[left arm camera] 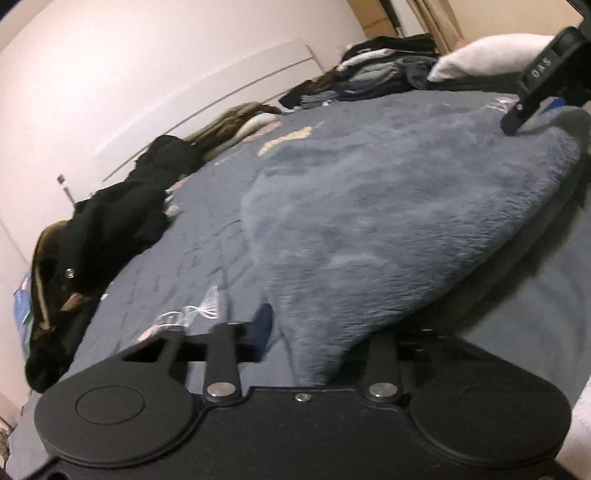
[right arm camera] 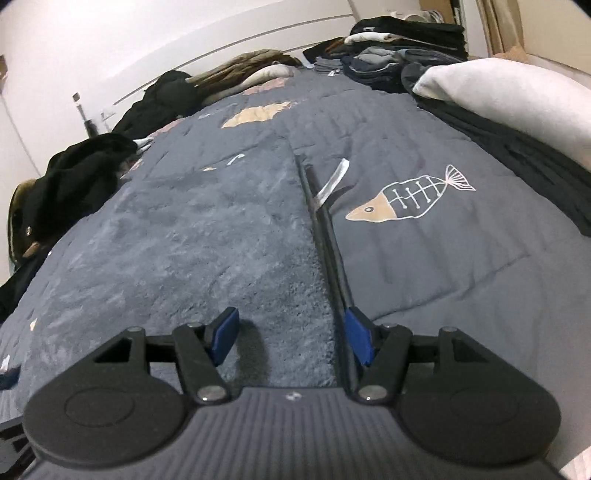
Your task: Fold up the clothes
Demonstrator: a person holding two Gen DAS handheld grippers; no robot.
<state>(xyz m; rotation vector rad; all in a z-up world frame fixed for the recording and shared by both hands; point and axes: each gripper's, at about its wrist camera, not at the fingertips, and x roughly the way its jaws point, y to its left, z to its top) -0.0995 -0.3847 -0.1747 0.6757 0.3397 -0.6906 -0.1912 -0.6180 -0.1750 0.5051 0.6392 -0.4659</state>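
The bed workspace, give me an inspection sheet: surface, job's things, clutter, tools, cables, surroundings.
Surface: blue quilted bedspread with fish print.
Job's things: fluffy blue-grey garment spread flat, dark edge along its right side.
Clutter: dark jackets on the left; folded stacks at the far end; white pillow; clear plastic scrap.
Tools: left tool has garment between its fingers, grip unclear; right tool open over the garment's edge.
Cables: nothing seen.
Surroundings: white wall.

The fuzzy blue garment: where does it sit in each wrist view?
Left wrist: fuzzy blue garment fills the centre and right, running down to the left claw.
Right wrist: it spreads left of centre, up from the camera's claw.
Shared landmark: white pillow, upper right.
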